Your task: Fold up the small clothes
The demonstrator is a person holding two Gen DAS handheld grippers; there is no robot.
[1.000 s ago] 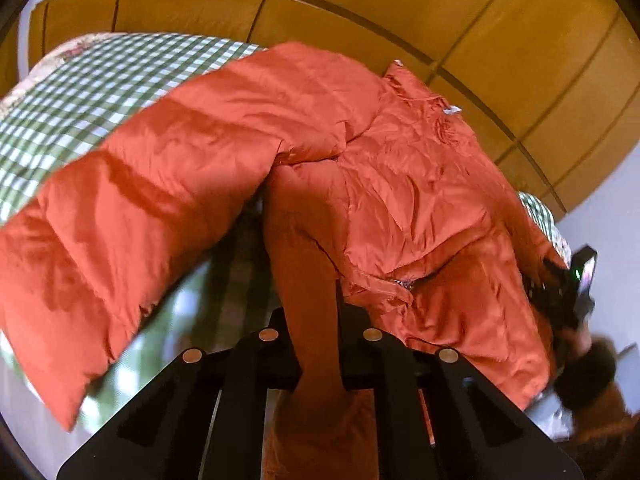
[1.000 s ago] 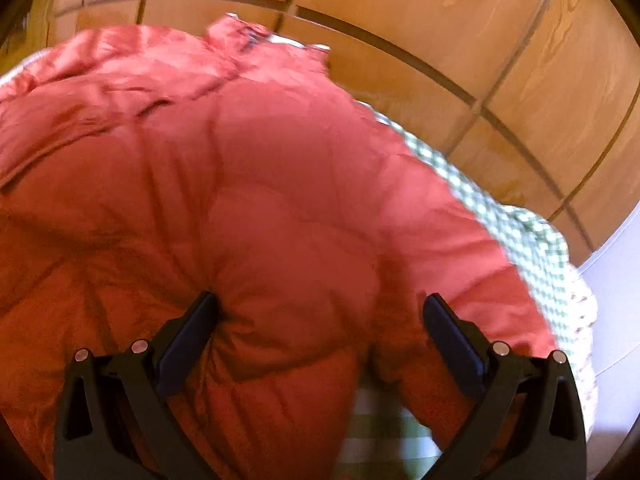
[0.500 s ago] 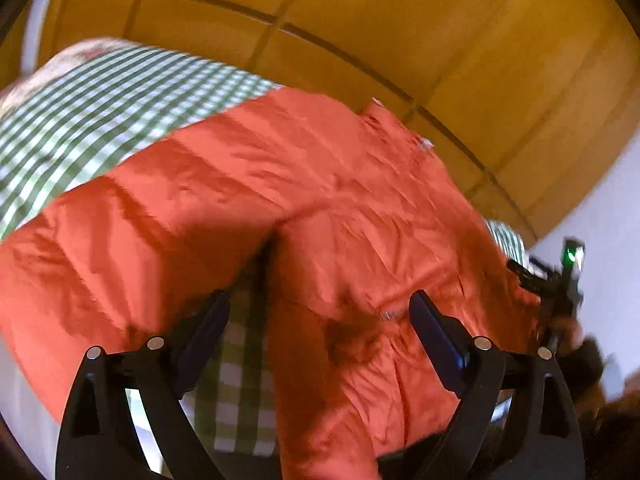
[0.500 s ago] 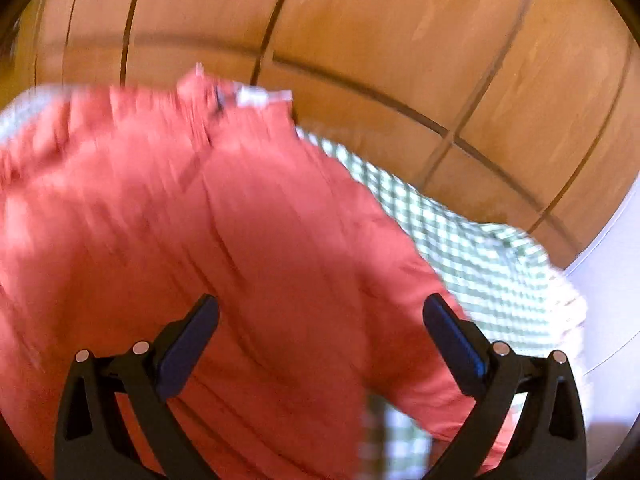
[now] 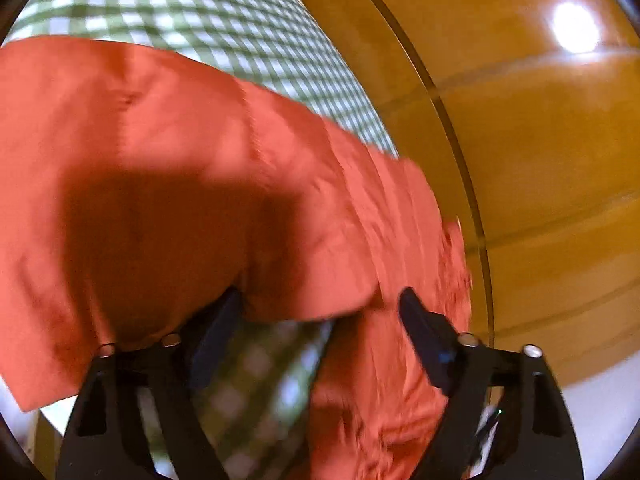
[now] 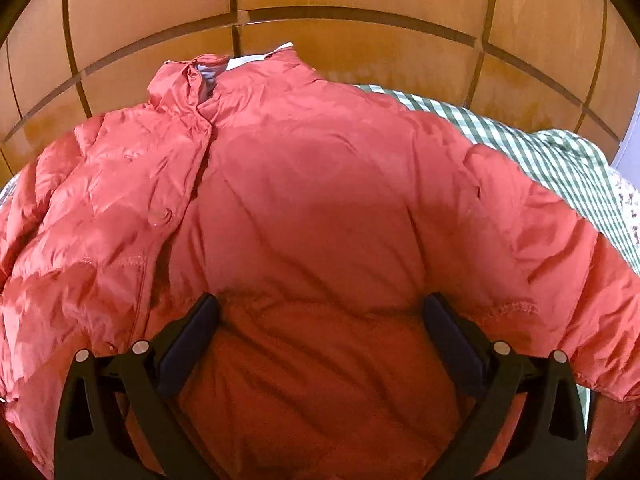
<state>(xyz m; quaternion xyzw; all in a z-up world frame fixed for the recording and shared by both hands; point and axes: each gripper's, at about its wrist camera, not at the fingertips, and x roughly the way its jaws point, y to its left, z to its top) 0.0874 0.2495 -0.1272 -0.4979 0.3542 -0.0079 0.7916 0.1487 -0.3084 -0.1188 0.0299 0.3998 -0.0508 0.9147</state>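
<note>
Facing a puffy orange quilted jacket [image 5: 168,184] on green-checked bedding [image 5: 224,20], the left gripper [image 5: 320,316] stands apart, its jaws just narrowing around a sleeve edge, unclamped. Right view: right gripper [image 6: 320,320] gapes over the jacket's front; folding appears barely begun.

Left gripper [image 5: 320,312] and right gripper [image 6: 320,316], jaws apart, empty.
</note>
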